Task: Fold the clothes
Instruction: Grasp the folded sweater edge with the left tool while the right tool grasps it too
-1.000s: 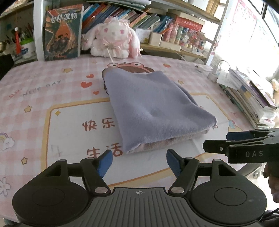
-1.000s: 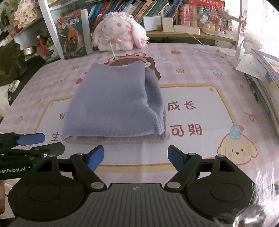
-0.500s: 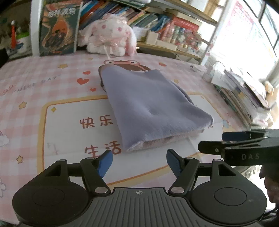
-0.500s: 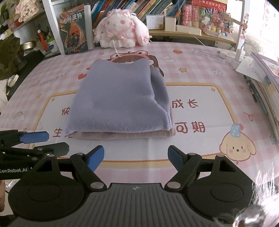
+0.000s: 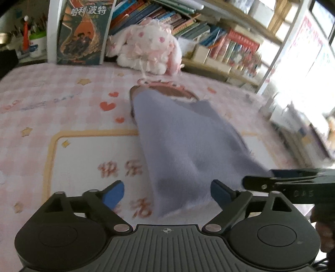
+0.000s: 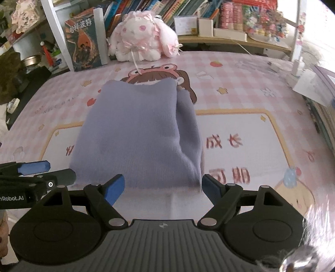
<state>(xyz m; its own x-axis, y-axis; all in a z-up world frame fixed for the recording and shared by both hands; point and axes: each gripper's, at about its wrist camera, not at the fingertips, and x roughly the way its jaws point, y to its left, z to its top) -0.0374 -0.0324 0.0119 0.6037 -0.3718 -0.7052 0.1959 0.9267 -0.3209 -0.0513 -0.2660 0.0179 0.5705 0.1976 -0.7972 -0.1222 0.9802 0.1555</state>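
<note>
Folded lilac garment [image 6: 138,134] lies flat, seemingly untouched, on pink mat [image 6: 240,87].

Folded garment [image 6: 138,134] lies mid-table [image 6: 240,87]; plush rabbit [image 6: 142,35] behind it, apparently against the bookshelf [image 6: 188,8].

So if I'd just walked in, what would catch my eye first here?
Probably the folded lilac cloth lying mid-table on the pink cartoon mat. Next, the white and pink plush bunny sitting at the far edge, in front of the bookshelves. Nearest the camera, both grippers are empty.
</note>
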